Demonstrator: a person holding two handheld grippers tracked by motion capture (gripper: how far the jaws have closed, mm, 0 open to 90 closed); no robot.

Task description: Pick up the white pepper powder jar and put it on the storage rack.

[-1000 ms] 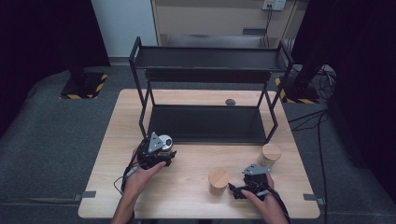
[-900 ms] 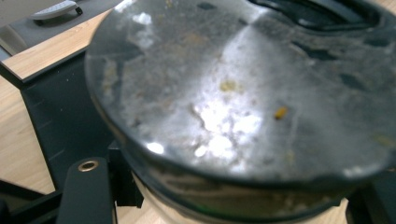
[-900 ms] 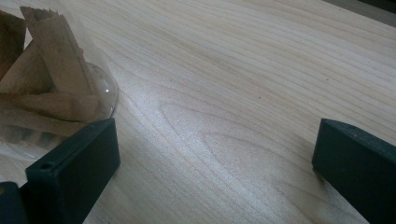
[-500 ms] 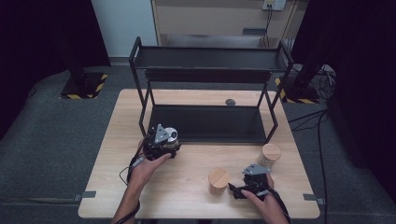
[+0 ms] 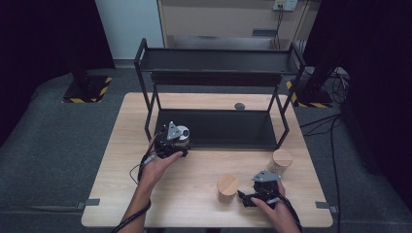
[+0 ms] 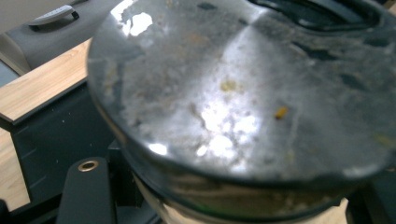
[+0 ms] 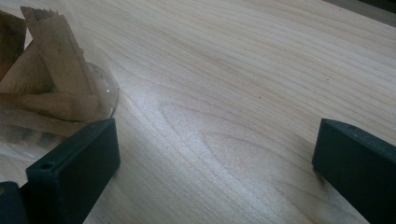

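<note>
My left gripper (image 5: 176,141) is shut on a jar with a silver metal lid (image 5: 182,132), held at the front left corner of the black rack's lower shelf (image 5: 228,130). In the left gripper view the smeared lid (image 6: 243,93) looms close, with one black finger (image 6: 88,186) beside the jar. Low on the table near its front edge, my right gripper (image 5: 247,198) is open just right of a wooden-lidded jar (image 5: 227,186). The right gripper view shows that glass jar (image 7: 46,98), holding wooden pieces, outside the left jaw, and bare table between the jaws of my right gripper (image 7: 215,149).
The two-tier black rack (image 5: 216,60) stands across the back half of the wooden table (image 5: 194,204). A second wooden-lidded jar (image 5: 282,160) sits by the rack's front right leg. A small dark round disc (image 5: 239,106) lies behind the lower shelf.
My left gripper has carried the silver-lidded jar forward and slightly right, up to the rack's lower shelf. The right gripper and both wooden-lidded jars have stayed put.
</note>
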